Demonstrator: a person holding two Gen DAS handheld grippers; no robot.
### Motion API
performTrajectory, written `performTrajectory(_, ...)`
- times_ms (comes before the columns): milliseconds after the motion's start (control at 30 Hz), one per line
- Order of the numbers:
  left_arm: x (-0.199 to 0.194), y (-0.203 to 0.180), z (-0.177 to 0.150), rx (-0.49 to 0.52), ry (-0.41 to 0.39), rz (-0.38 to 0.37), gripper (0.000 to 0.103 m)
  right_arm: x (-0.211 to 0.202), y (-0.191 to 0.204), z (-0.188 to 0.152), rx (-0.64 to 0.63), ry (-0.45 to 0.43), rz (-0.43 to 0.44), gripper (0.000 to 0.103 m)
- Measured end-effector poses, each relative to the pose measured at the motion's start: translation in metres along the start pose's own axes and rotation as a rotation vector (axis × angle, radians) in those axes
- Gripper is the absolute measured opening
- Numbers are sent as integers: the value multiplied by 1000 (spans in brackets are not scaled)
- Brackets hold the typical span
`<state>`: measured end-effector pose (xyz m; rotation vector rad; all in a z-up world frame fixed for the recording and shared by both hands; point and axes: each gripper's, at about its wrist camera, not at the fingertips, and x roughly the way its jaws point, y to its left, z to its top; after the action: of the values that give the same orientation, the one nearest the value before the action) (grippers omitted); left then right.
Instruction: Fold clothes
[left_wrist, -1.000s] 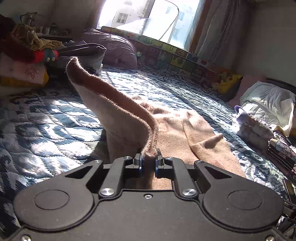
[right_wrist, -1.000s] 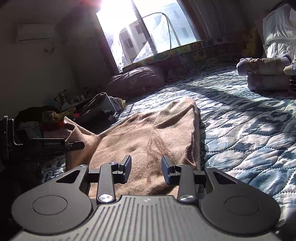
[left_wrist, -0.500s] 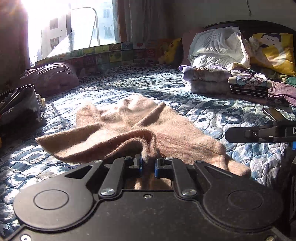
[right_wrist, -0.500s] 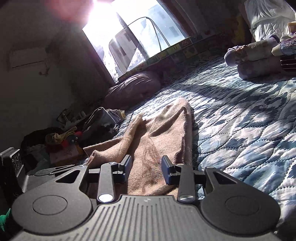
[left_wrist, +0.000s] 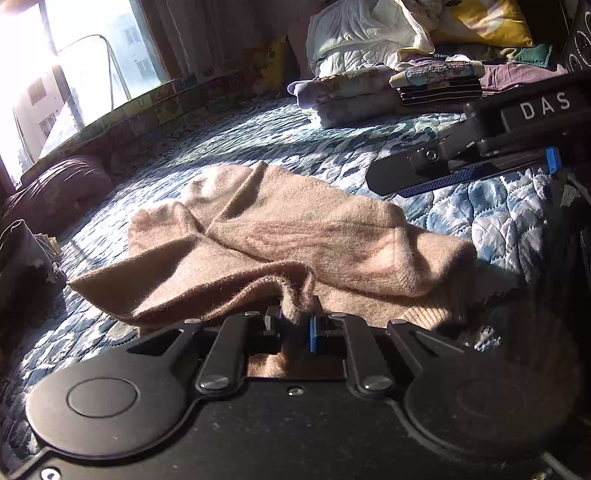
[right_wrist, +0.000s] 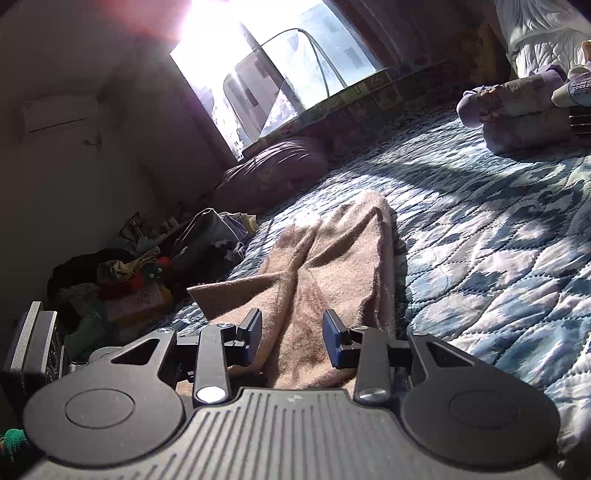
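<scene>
A tan knitted garment (left_wrist: 295, 236) lies crumpled on the blue patterned quilt (left_wrist: 258, 140). My left gripper (left_wrist: 293, 322) is shut on a bunched edge of the garment, held low over the near part of the cloth. From the right, my right gripper (left_wrist: 391, 181) reaches in above the garment's right side. In the right wrist view the right gripper (right_wrist: 291, 328) is open, hovering just over the near end of the garment (right_wrist: 332, 266), with nothing between its fingers. The garment's near hem is hidden behind both gripper bodies.
Folded clothes (left_wrist: 388, 92) are stacked at the far right of the bed, with white bedding (left_wrist: 354, 33) behind them. A purple cushion (right_wrist: 273, 166) sits under the window (right_wrist: 266, 74). A pile of loose clothes (right_wrist: 125, 280) lies off the bed's left side.
My left gripper swung right and came down with the garment's edge, laying the raised flap over the rest of the cloth. The right gripper stayed open and drew closer over the garment.
</scene>
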<state>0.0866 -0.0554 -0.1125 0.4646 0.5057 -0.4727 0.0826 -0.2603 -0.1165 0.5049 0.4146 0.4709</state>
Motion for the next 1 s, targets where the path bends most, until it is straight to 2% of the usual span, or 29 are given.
performTrajectory(67, -11, 9, 0, -76, -23, -76, 43, 2, 3, -1, -10, 4, 5, 37)
performTrajectory(100, -17, 14, 0, -121, -38, -119, 46, 3, 5, -1, -16, 5, 6, 37)
performTrajectory(167, -34, 36, -3, -245, -93, -212, 45, 4, 9, -1, -29, 3, 10, 37)
performTrajectory(200, -43, 49, -7, -309, -129, -230, 46, 5, 10, -2, -35, 3, 15, 37)
performTrajectory(233, -51, 65, -12, -384, -164, -224, 46, 5, 12, -2, -41, 3, 17, 37)
performTrajectory(333, -66, 112, -35, -628, -221, -136, 44, 8, 17, -3, -60, 10, 21, 37)
performTrajectory(367, -69, 125, -44, -691, -231, -106, 42, 10, 20, -4, -76, 14, 20, 37)
performTrajectory(433, -75, 138, -55, -750, -228, -58, 37, 13, 30, -7, -126, 18, 19, 37)
performTrajectory(500, -77, 135, -55, -723, -203, -25, 27, 18, 43, -11, -190, 25, 22, 38)
performTrajectory(567, -76, 125, -52, -666, -176, -37, 23, 24, 56, -16, -251, 39, 23, 48)
performTrajectory(667, -72, 112, -49, -609, -138, -59, 22, 37, 73, -26, -326, 63, 12, 56)
performTrajectory(767, -68, 107, -54, -604, -108, -80, 21, 55, 81, -34, -372, 111, -30, 55)
performTrajectory(800, -66, 107, -56, -603, -97, -85, 21, 60, 81, -36, -375, 127, -42, 51)
performTrajectory(833, -64, 107, -57, -601, -86, -88, 21, 64, 80, -36, -371, 141, -48, 28)
performTrajectory(867, -61, 107, -58, -601, -74, -89, 21, 67, 75, -34, -350, 153, -49, 16)
performTrajectory(1000, -57, 105, -58, -576, -58, -110, 21, 62, 70, -26, -317, 128, -57, 11)
